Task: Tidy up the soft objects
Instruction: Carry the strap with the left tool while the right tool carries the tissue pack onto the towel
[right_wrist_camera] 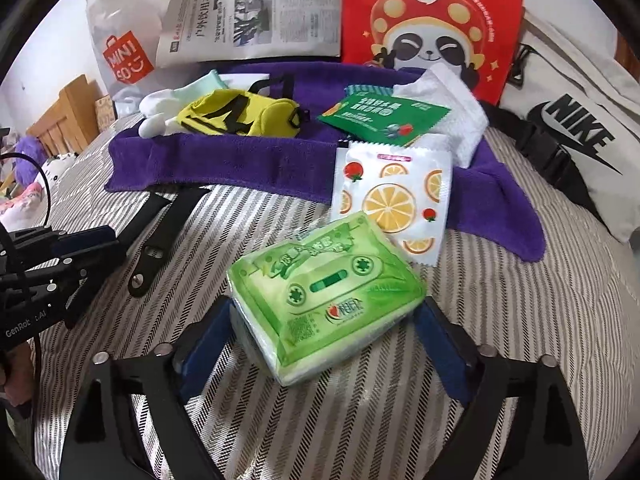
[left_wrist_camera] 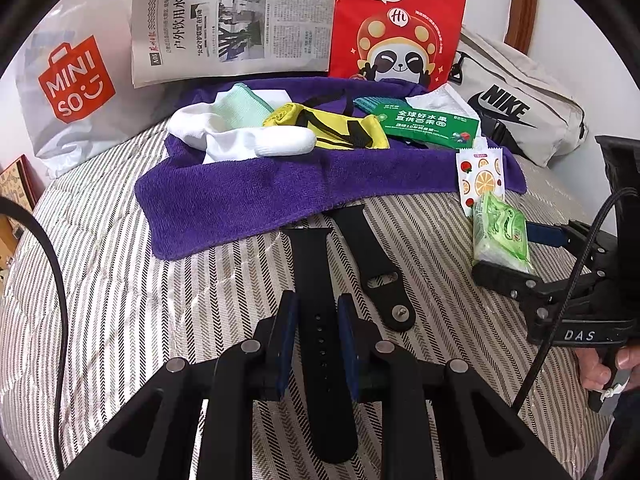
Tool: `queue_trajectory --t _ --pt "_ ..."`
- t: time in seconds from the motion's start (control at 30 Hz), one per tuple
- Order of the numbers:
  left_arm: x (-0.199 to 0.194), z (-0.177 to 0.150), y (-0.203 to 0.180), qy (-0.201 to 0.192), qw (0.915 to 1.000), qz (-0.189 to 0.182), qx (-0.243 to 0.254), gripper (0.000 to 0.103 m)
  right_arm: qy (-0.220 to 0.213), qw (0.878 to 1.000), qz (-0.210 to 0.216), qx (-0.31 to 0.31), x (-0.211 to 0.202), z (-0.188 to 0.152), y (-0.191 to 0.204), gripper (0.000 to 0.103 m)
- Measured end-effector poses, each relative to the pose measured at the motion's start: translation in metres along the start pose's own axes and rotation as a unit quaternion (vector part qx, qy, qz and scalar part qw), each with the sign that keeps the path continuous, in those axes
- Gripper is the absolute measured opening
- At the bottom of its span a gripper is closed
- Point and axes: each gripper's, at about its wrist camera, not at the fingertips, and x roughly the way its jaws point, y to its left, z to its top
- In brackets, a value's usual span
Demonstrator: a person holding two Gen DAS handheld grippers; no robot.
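Observation:
On the striped bed, a purple towel (left_wrist_camera: 256, 196) carries white socks (left_wrist_camera: 248, 136), a yellow pouch (left_wrist_camera: 328, 128) and a green sachet (left_wrist_camera: 428, 124). Two black watch strap halves lie in front of it. My left gripper (left_wrist_camera: 318, 320) straddles the long strap (left_wrist_camera: 320, 300) with its jaws close beside it; contact is unclear. The other strap half (left_wrist_camera: 376, 256) lies just right. My right gripper (right_wrist_camera: 324, 320) is open around a green tissue pack (right_wrist_camera: 328, 296), its pads apart from it. A fruit-print wipe packet (right_wrist_camera: 392, 196) leans against the towel (right_wrist_camera: 240, 164) behind.
A Miniso bag (left_wrist_camera: 76, 92), a newspaper (left_wrist_camera: 232, 20) and a red panda bag (left_wrist_camera: 396, 24) stand along the back. A Nike pouch (left_wrist_camera: 520, 112) lies at the back right. A white tissue (right_wrist_camera: 452, 108) rests on the towel's right.

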Motion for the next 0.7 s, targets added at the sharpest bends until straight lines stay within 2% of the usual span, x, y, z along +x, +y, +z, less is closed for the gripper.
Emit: queue_trajectory --t 0.13,0.27,0.33,0.37,0.57,0.7 --pt "0.000 0.000 -0.001 0.000 1.0000 0.003 0.003 0.020 0.006 1.000 0.007 -0.011 0.004 0.002 0.003 0.097" --pt "0.001 0.000 0.004 -0.001 0.9999 -0.011 -0.008 0.020 0.006 1.000 0.008 -0.010 0.004 0.001 0.004 0.097" --pt "0.001 0.000 0.008 -0.002 0.9996 -0.022 -0.016 0.020 0.005 1.000 0.009 -0.010 0.004 0.001 0.003 0.092" --pt "0.001 0.000 0.010 -0.002 0.9994 -0.027 -0.021 0.020 0.004 1.000 0.009 -0.009 0.004 0.001 0.003 0.086" --pt "0.001 0.000 0.013 -0.004 0.9990 -0.036 -0.025 0.020 -0.006 1.000 0.006 0.002 0.000 -0.001 -0.003 0.083" --pt "0.002 -0.001 0.018 -0.005 0.9982 -0.048 -0.035 0.020 -0.012 1.000 0.012 -0.012 -0.005 -0.002 0.000 0.083"
